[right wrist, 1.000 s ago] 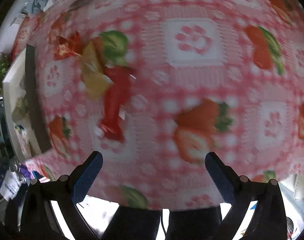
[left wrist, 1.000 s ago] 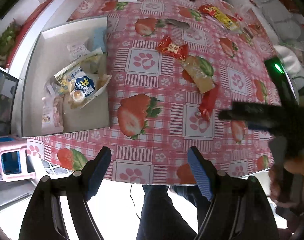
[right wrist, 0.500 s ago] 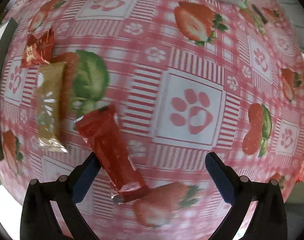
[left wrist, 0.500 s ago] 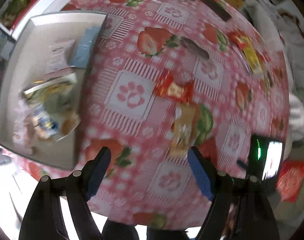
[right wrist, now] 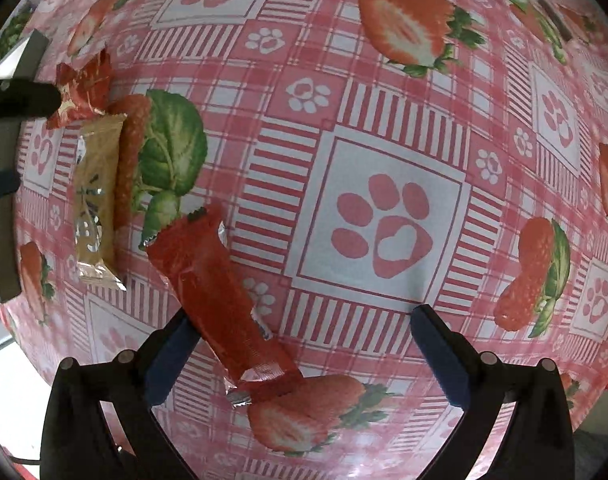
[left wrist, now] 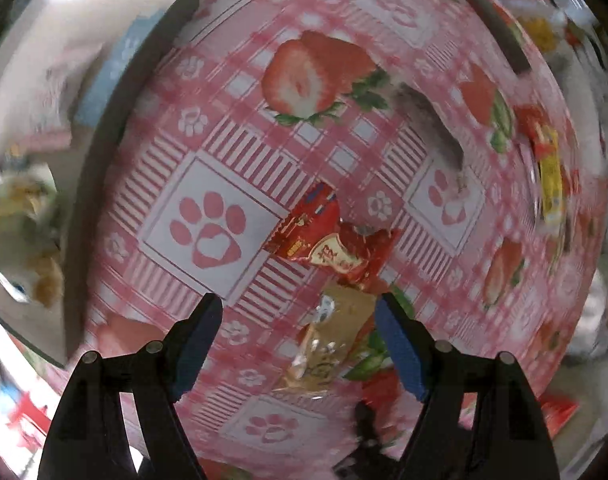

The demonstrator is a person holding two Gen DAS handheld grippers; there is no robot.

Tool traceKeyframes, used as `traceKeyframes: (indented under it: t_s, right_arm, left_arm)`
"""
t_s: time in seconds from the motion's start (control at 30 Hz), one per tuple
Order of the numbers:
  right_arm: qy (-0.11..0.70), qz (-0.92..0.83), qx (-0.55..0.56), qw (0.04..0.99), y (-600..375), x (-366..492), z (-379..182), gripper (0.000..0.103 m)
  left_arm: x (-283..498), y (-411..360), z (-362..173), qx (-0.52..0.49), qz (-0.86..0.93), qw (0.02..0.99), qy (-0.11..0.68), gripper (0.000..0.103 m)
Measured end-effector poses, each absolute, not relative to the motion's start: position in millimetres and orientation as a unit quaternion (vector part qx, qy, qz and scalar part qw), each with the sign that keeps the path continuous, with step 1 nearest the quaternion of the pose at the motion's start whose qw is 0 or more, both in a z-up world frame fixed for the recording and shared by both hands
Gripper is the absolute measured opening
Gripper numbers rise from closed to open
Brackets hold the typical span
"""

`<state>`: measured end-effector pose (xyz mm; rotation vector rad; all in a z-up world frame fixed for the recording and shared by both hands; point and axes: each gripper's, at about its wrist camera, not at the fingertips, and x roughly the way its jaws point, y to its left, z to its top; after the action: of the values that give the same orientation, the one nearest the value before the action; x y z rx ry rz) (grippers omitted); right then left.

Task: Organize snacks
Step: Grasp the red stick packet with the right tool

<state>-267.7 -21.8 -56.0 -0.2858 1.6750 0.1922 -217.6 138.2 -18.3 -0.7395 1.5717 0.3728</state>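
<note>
Since a second ago my left tool has swung off the tabletop edge and now hangs over the crumpled red snack packet, which sits mid-frame just above its tips; the grey snack box has slid to the left edge of the left wrist view, blurred. Left jaws wide, nothing between the pads. A tan snack bar lies lower centre, just inside the right pad, its top end touching the red packet.

My right tool has also shifted: the long red snack bar now runs diagonally from centre-left down to the lower centre of the right wrist view, its lower half between the fingers, close by the left pad. Touching or not, can't tell. Jaws wide, not gripping. In this view the tan bar sits left of frame, near the red bar but apart from it.

All three wrappers lie flat on the strawberry-print tabletop. A yellow packet lies at right of the left view, blurred.
</note>
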Motion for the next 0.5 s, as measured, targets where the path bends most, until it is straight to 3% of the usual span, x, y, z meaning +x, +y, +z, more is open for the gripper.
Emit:
traceKeyframes:
  t_s: [0.13, 0.43, 0.5]
  right_arm:
    - [0.738, 0.090, -0.133, 0.656, -19.4, -265.9, -57.8, 0.103]
    - [0.715, 0.136, -0.196, 0.657, -0.3, -260.4, -54.6, 0.103]
    - [0.715, 0.142, -0.193, 0.657, 2.6, -259.9, -52.6, 0.093]
  left_arm:
    - [-216.9, 152.7, -24.0, -0.390, 0.201, 0.611, 0.659, 0.082]
    - [-198.5, 135.9, -43.0, -0.365, 0.210, 0.593, 0.687, 0.082]
    - [-194.1, 126.7, -47.2, -0.344, 0.210, 0.592, 0.698, 0.082]
